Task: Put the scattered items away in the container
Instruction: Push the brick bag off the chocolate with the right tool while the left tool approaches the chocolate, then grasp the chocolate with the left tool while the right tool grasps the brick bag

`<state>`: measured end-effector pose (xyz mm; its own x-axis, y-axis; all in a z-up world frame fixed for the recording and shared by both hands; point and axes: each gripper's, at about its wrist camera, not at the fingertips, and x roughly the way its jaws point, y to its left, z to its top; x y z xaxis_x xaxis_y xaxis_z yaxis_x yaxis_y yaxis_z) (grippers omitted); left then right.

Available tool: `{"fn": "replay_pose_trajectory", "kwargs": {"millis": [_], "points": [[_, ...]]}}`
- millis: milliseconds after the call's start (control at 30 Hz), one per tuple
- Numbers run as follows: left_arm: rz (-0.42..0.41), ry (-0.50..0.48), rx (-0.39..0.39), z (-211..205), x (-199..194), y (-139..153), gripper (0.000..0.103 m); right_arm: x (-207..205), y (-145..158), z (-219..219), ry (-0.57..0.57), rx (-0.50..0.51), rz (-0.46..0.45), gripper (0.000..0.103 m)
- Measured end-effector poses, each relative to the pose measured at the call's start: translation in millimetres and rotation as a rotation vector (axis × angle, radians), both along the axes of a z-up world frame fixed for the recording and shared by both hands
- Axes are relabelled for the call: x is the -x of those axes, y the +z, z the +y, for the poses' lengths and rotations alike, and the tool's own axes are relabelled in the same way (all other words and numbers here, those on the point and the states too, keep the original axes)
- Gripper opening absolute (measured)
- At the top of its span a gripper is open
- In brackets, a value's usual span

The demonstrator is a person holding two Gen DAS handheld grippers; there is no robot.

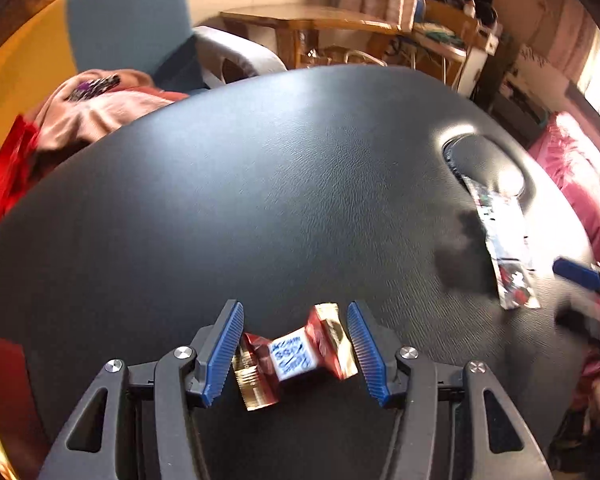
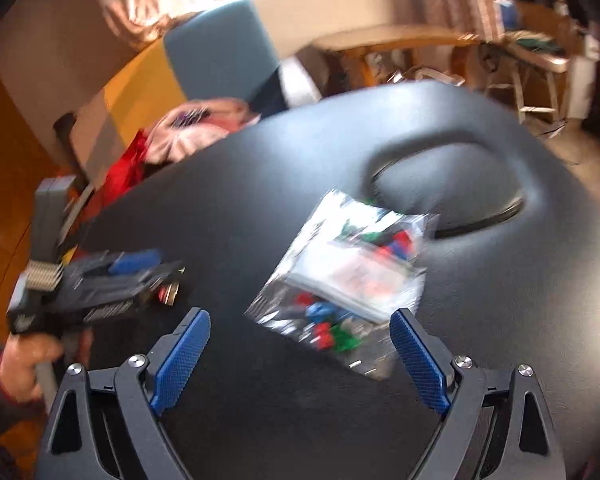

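One red-and-gold wrapped candy with a white and blue label (image 1: 296, 356) lies on the black leather-textured table (image 1: 260, 200). One clear plastic bag of small coloured pieces (image 2: 340, 280) lies there too. One oval recessed container (image 2: 448, 192) is sunk into it. Two blue-padded tools: left tool (image 1: 296, 350), right tool (image 2: 300, 356).

Right wrist view motion-blurred throughout: clear bag (image 2: 342, 280) of small red, blue and green pieces smeared, printed insert unreadable, piece shapes can't be told. Left tongs (image 2: 140, 276) seen from the side there, blurred; red-wrapped thing at their tip mostly hidden, grip state unclear from this view. Hand (image 2: 16, 364) holding them cut off by left edge. In left wrist view, candy (image 1: 296, 356) label text blurred, unreadable. Silver packet (image 1: 504, 248) washed out by glare, print illegible. Right tongs (image 1: 580, 276) cut by right edge, only a blue pad shows. Table (image 1: 260, 200) near edge hidden under tong bodies. Background clutter too small to identify.
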<state>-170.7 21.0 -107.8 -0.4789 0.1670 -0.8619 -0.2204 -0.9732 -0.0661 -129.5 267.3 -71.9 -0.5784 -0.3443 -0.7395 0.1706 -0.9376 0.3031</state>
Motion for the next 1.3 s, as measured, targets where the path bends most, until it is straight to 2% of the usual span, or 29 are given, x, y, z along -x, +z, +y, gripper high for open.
{"fn": "replay_pose_trajectory", "kwargs": {"millis": [100, 267, 433, 533, 867, 1033, 1167, 1300], "points": [[0.011, 0.006, -0.027, -2.6, -11.5, 4.6, 0.057, 15.1, 3.5, 9.6, -0.076, -0.037, -0.006, 0.103], [0.021, -0.006, -0.054, -15.7, -16.9, 6.2, 0.059, 36.6, -4.3, 13.4, -0.164, -0.048, -0.054, 0.103], [0.025, -0.022, -0.069, -21.7, -21.9, 9.3, 0.060, 56.6, -13.3, 2.5, -0.173, -0.082, -0.120, 0.103], [0.033, -0.021, -0.072, -25.4, -21.4, 10.4, 0.060, 65.1, -21.2, -1.0, -0.177, -0.060, -0.170, 0.103], [0.038, -0.057, -0.029, -26.1, -19.2, 5.3, 0.062, 74.8, -26.0, -18.6, -0.248, -0.180, -0.191, 0.103], [0.034, -0.107, -0.022, -20.3, -18.5, 5.1, 0.062, 71.8, -29.4, -25.2, -0.259, -0.266, -0.188, 0.097], [0.034, -0.165, -0.029, -11.4, -16.5, 7.2, 0.062, 67.6, -29.7, -22.3, -0.244, -0.271, -0.175, 0.095], [0.025, -0.198, 0.011, -2.5, -11.6, 2.2, 0.062, 65.0, -29.1, -18.0, -0.229, -0.258, -0.169, 0.094]]}}
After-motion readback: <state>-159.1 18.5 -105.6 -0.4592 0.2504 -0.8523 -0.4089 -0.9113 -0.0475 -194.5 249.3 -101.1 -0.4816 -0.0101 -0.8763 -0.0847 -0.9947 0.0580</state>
